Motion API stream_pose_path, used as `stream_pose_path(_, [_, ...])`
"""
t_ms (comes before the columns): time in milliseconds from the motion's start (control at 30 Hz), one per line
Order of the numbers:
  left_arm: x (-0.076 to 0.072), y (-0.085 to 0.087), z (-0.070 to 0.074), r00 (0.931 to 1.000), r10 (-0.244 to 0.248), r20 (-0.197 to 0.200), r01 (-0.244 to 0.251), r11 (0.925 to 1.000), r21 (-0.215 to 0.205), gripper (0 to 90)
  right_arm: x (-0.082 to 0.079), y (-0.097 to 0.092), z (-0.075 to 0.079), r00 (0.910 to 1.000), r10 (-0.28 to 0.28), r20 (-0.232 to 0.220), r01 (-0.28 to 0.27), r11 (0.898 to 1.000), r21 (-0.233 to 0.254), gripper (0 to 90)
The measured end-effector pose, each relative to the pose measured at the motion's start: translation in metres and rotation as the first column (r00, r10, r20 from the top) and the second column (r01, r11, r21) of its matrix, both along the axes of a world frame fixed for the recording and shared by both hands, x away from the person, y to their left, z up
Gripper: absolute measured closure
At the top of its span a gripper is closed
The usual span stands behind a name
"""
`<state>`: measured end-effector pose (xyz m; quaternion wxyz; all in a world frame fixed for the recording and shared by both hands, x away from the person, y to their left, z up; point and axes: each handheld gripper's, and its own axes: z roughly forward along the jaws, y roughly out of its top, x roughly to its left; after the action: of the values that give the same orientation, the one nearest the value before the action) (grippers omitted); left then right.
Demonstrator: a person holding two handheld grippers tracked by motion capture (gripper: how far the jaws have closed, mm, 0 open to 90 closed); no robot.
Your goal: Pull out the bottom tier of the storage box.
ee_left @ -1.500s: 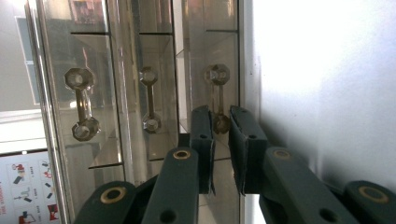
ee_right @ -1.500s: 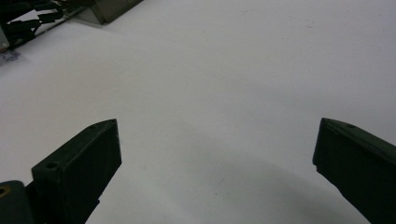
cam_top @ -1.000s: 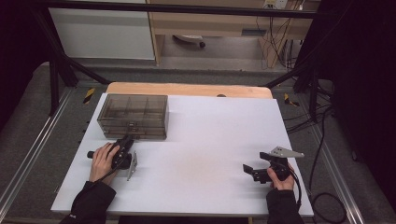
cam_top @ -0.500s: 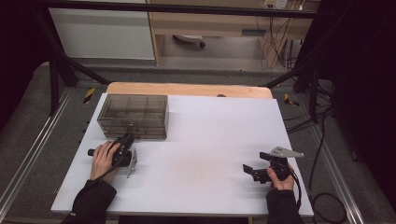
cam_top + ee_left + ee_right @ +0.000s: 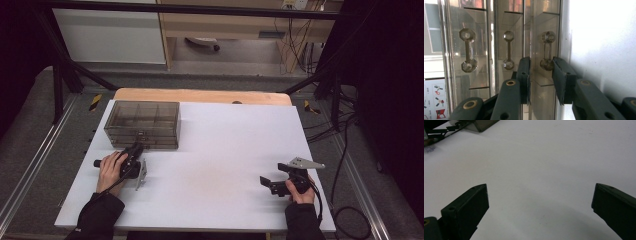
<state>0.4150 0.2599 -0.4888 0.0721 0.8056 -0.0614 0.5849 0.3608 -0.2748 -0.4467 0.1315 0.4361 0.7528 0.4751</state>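
Two claws: each held in one hand, both low over the white tabletop (image 5: 215, 165), well apart from each other.
Left hand (image 5: 111, 169): forearm comes in from the near edge, fingers wrapped round the claw's body, wrist turned so the claw lies on its side and points away toward the drawer box.
Left claw (image 5: 137, 150): jaws partly parted and just now closing in; in the left gripper view (image 5: 541, 75) they stand either side of one drawer handle (image 5: 547, 50), pads near it but not pressing, so nothing is gripped.
Drawer box (image 5: 142, 124): smoky clear plastic, straight ahead of the left claw's tips and just beyond them; its front shows three bar handles with octagonal ends, all drawers shut.
Right hand (image 5: 299, 189): forearm enters from the near edge, fist round the grip, claw pointing across the tabletop toward the left side.
Right claw (image 5: 265, 182): released, jaws spread wide in the right gripper view (image 5: 540, 207) with bare tabletop between them; the drawer box lies far ahead of it.
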Motion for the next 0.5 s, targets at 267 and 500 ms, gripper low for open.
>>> stream_pose_path(267, [-0.0013,-0.0002,0.0003,1.0,0.003,-0.002,-0.003,1.0,0.0,68.4,-0.0001,0.0001,0.0002,1.0,-0.001,-0.002,0.001,1.0,0.0,1.8])
stream_pose_path(500, [-0.0031,-0.0007,0.0,1.0,0.007,0.001,-0.007,1.0,0.002,68.4,-0.0002,-0.0002,0.0002,1.0,-0.001,0.0,0.001,1.0,0.0,1.8])
